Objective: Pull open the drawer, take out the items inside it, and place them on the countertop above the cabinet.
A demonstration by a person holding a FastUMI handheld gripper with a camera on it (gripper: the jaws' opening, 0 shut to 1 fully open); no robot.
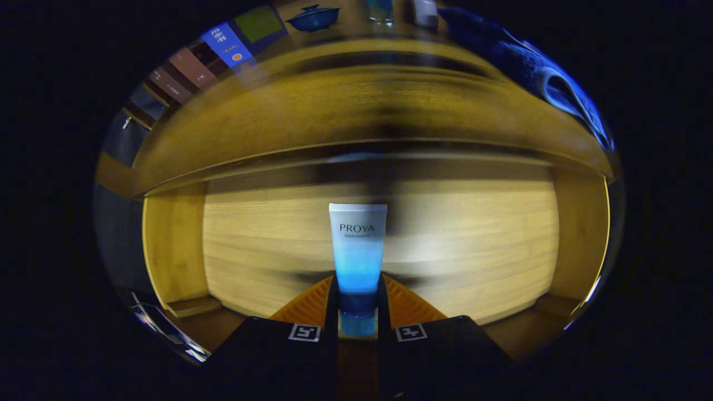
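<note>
Between the gripper's (357,295) fingers, clamped by both at its lower end, stands a tube (357,250) printed "PROYA", held over the open drawer (473,250); smaller print beneath is unreadable.

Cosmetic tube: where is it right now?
In the gripper view, the cosmetic tube is clamped between the gripper fingers at its cap end, standing upright over the open wooden drawer, below the countertop.
</note>
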